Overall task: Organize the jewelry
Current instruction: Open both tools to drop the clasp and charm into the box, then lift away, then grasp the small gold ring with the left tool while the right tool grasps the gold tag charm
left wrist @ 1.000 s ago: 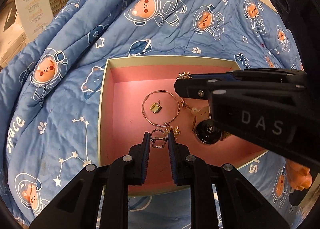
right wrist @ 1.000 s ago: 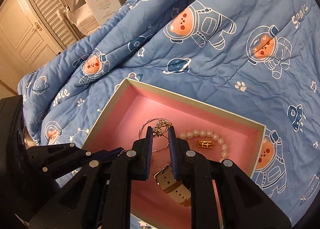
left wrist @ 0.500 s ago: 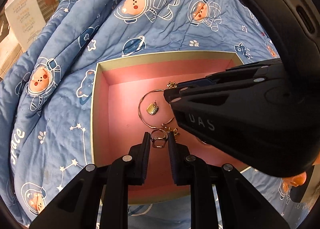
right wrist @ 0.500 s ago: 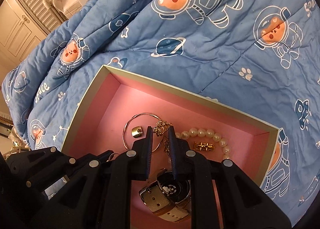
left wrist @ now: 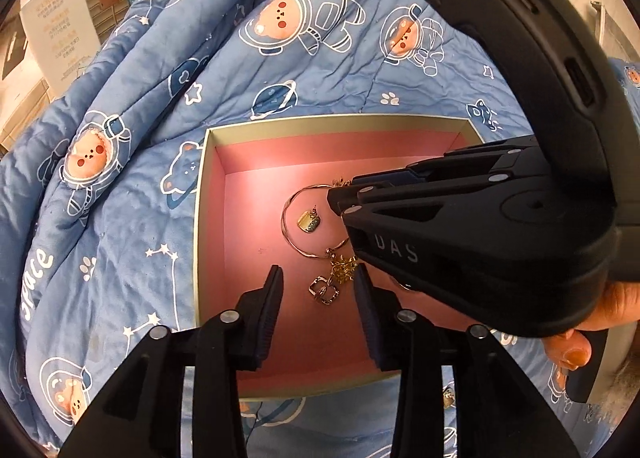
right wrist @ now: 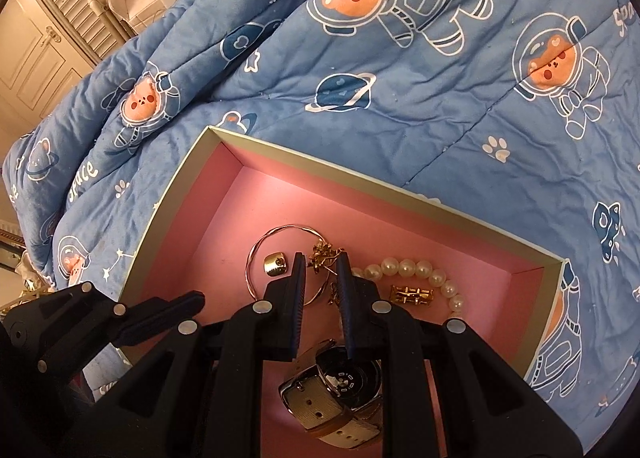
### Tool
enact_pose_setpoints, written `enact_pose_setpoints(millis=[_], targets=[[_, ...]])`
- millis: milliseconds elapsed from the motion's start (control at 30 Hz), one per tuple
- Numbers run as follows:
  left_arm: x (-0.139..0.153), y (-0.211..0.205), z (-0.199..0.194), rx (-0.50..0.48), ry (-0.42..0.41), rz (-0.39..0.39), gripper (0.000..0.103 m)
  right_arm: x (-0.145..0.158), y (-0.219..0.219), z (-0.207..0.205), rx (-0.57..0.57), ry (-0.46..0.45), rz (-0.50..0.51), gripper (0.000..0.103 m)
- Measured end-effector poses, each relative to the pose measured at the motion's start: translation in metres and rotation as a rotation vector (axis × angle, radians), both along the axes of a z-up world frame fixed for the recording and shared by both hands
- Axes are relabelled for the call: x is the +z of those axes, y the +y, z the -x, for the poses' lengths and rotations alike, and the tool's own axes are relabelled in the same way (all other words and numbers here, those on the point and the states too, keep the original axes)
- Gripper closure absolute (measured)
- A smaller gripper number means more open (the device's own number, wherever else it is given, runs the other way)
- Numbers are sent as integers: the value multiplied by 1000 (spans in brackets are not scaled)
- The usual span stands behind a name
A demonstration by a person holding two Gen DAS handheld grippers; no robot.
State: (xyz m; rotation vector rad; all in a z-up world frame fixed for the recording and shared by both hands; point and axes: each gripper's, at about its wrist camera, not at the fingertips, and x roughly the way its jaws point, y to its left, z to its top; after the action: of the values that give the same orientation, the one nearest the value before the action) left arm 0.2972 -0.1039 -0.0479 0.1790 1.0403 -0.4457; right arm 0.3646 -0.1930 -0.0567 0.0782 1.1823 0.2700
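Observation:
A pink-lined box [left wrist: 320, 121] lies on a blue bear-print quilt. My left gripper [left wrist: 318, 274] hangs low over the box floor and its jaws are opening. A small silver ring [left wrist: 323, 292] lies loose between its fingers, touching neither pad, next to a gold chain piece [left wrist: 343, 269]. My right gripper [right wrist: 320, 270] is shut on a small gold charm [right wrist: 323, 257] at its tips, above a thin bangle [right wrist: 256, 258]. Its black body [left wrist: 440, 238] crosses the right side of the left wrist view.
Also in the box [right wrist: 360, 173] are a gold band [right wrist: 275, 264], a pearl bracelet [right wrist: 416, 270], a gold clasp [right wrist: 412, 295] and a watch [right wrist: 340, 382] under my right fingers. The quilt [right wrist: 400, 77] rises in folds at the left. A hand [left wrist: 576, 350] holds the right gripper.
My left jaws have spread apart and let go of the silver ring, which now rests on the box floor. The right gripper came down over the box with its charm, then held still.

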Motion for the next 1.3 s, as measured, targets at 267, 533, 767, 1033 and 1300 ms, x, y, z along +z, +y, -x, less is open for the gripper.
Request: enact_pose_setpoints(millis=[267, 533, 767, 1033, 1300], targets=[[16, 22, 26, 40, -52, 58, 36, 15, -1, 15, 15, -67, -31, 59], [26, 34, 68, 31, -150, 78, 19, 34, -4, 47, 20, -151, -86, 52], [28, 26, 111, -15, -288, 9, 11, 54, -10, 90, 25, -261, -77, 52], [10, 45, 144, 18, -281, 39, 11, 51, -17, 145, 52, -318, -28, 52], [-4, 54, 173, 28, -247, 90, 11, 30, -18, 180, 63, -291, -23, 52]])
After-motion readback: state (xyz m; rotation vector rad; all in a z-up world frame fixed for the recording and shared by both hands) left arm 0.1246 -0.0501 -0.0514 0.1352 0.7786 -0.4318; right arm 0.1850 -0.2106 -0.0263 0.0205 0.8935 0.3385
